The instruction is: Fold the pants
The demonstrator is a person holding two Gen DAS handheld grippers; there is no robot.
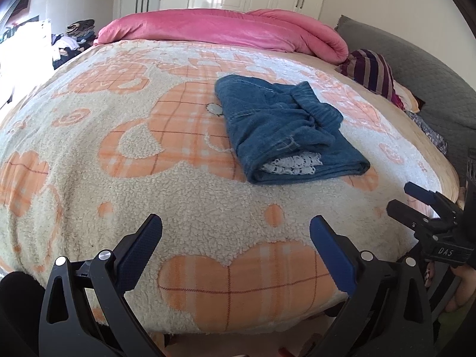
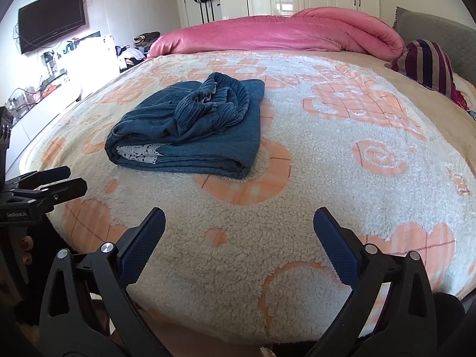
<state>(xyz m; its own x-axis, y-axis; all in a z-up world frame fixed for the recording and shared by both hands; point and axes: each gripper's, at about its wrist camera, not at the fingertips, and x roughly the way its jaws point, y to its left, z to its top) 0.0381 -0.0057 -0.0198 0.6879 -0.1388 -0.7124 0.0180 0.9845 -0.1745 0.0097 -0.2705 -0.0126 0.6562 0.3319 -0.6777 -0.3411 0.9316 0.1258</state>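
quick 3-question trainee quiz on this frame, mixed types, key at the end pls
1. True or false: the pants lie folded on the fleece blanket.
2. The left gripper is: A) open, holding nothing B) shut on the pants C) out of view.
3. Fill in: the right gripper holds ___.

Key: 1 true; 2 A; 3 nothing

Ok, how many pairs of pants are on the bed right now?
1. The folded blue pants lie on the orange-and-cream blanket, mid-bed, ahead of both open grippers. A striped garment sits by the headboard; I cannot tell what it is, and more may be hidden.
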